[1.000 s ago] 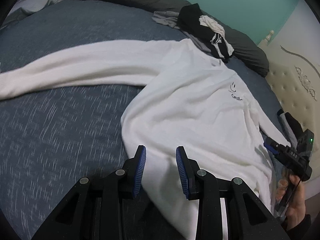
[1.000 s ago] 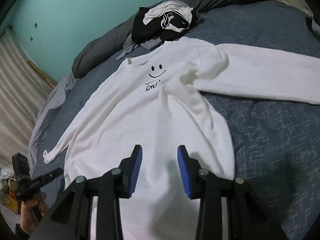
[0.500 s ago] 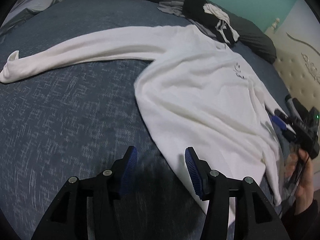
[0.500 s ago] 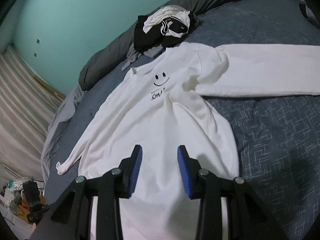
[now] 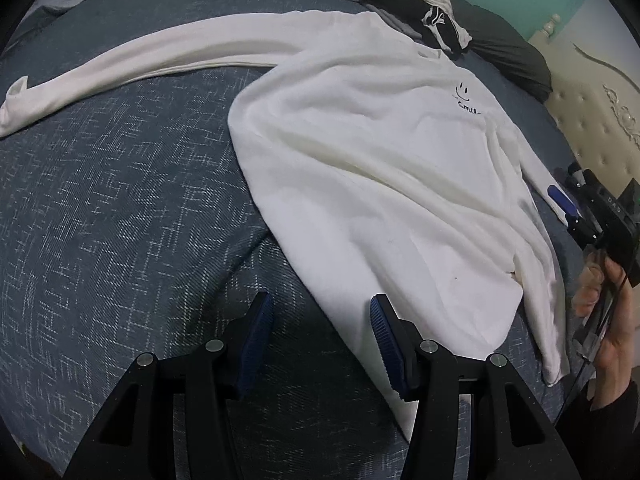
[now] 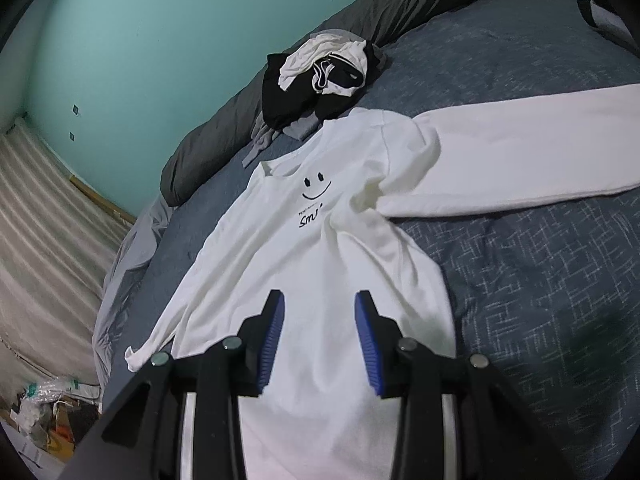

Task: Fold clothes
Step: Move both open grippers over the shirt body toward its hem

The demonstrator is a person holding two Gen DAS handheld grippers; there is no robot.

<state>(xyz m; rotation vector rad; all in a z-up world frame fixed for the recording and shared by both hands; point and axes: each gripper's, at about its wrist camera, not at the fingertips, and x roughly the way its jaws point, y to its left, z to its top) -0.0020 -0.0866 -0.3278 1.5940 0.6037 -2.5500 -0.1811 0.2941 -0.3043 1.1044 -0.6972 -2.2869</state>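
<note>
Backed off, left tool [image 5: 318, 334] (agape, empty) nears shirt [image 5: 372, 184]; clothes pile [image 6: 320, 80] beyond.

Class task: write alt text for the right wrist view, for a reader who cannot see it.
A white long-sleeved shirt with a smiley print lies flat on a dark blue bed, one sleeve stretched right. The open right gripper hovers above its lower body; a pile of black and white clothes sits beyond the collar.

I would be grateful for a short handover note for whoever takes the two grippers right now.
Left gripper: open, empty, over the blanket beside the shirt's hem edge.
Right gripper: open, empty, above the lower body of the white long-sleeve shirt.
Shirt lies flat, face up, one sleeve stretched out sideways, the other along its side.
A pile of dark and white clothes waits near the collar.
Done: shirt spread out. Left: every fold, then the pile.
</note>
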